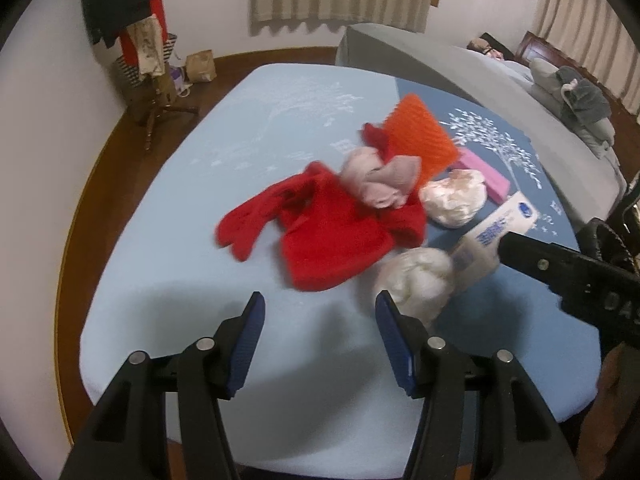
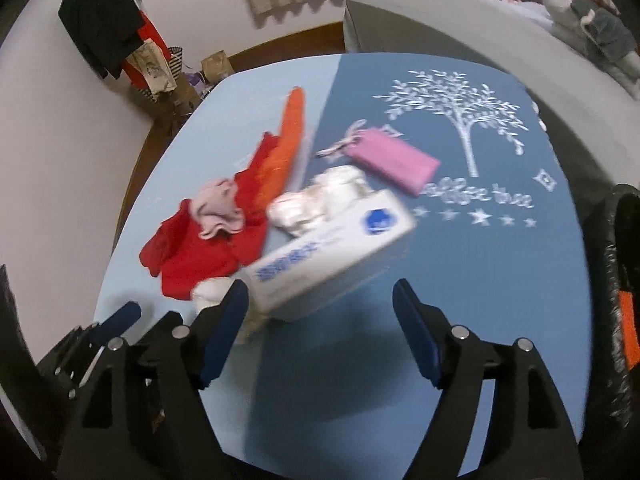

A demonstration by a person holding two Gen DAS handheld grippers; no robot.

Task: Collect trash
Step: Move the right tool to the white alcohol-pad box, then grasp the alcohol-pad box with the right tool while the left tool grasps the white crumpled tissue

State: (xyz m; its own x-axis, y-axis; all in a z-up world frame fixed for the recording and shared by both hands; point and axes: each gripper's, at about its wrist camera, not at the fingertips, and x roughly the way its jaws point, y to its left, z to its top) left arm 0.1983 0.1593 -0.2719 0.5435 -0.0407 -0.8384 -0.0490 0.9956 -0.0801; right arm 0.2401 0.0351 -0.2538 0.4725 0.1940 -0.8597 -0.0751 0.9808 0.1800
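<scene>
On the blue table lie two crumpled white paper wads and a white box with blue print. The box lies just ahead of my open right gripper, close to its left finger, with a wad behind it. My left gripper is open and empty, with the near wad just beyond its right finger. The right gripper's finger reaches to the box in the left wrist view.
A red garment with a pale pink cloth on top, an orange mesh item and a pink pouch also lie on the table. A grey bed stands behind. A coat stand is at far left.
</scene>
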